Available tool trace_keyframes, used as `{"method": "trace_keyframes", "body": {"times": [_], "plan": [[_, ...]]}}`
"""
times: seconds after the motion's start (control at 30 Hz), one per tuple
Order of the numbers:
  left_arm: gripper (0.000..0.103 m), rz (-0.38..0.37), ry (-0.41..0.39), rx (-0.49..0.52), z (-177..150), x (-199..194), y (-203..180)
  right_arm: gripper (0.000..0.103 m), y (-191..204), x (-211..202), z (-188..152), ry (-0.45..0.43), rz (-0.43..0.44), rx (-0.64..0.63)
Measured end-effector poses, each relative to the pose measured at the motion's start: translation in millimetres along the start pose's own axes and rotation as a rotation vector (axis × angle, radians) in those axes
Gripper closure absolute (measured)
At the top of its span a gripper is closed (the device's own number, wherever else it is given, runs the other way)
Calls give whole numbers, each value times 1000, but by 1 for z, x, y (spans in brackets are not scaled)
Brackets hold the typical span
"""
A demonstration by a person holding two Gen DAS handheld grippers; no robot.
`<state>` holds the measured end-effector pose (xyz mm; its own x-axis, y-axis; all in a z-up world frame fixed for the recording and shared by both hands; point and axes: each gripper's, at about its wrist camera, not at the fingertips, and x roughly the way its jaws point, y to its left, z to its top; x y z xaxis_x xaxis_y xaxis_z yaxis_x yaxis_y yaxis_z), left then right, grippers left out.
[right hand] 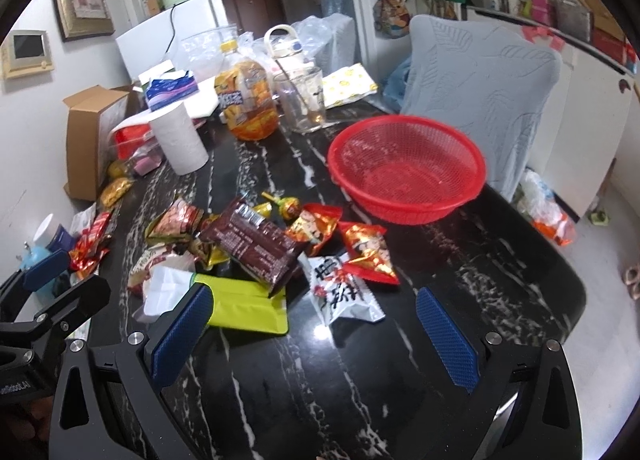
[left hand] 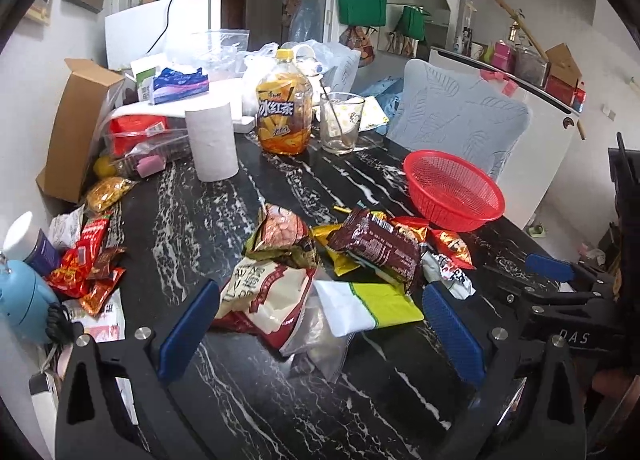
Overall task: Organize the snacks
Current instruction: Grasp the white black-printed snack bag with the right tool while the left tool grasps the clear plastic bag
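Right gripper [right hand: 316, 336], jaws spread wide over a black marble table [right hand: 500, 260], facing a heap of snack packets: brown wrapper [right hand: 256, 248], lime-green pouch [right hand: 244, 310], white sachet [right hand: 344, 294], beside an empty red basket [right hand: 406, 167].

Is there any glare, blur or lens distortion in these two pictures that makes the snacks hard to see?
Left wrist view: strong fisheye bending, dark corners, snack pile fairly sharp. Right wrist view: same bending; a small bright glare spot on the black marble table; the red basket and its surroundings look slightly soft; packets stay readable.
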<state>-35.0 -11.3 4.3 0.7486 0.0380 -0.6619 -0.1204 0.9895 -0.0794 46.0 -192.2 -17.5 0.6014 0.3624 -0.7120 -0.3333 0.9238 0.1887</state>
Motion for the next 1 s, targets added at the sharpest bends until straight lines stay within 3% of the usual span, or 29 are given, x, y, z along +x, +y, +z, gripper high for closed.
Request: {"method": "trace_keyframes", "body": {"times": [0.5,0.77,1.0], "plan": [[1,-13,81,-47,-24,21,2,0,-7,26,-16,83,58,-9],[26,-54,187,-91,-33,55,7,0,-13,43,-19,126,52,-16],[36,-29,224,-60,-34,75,4,0,-25,59,-16,154,30,-9]]}}
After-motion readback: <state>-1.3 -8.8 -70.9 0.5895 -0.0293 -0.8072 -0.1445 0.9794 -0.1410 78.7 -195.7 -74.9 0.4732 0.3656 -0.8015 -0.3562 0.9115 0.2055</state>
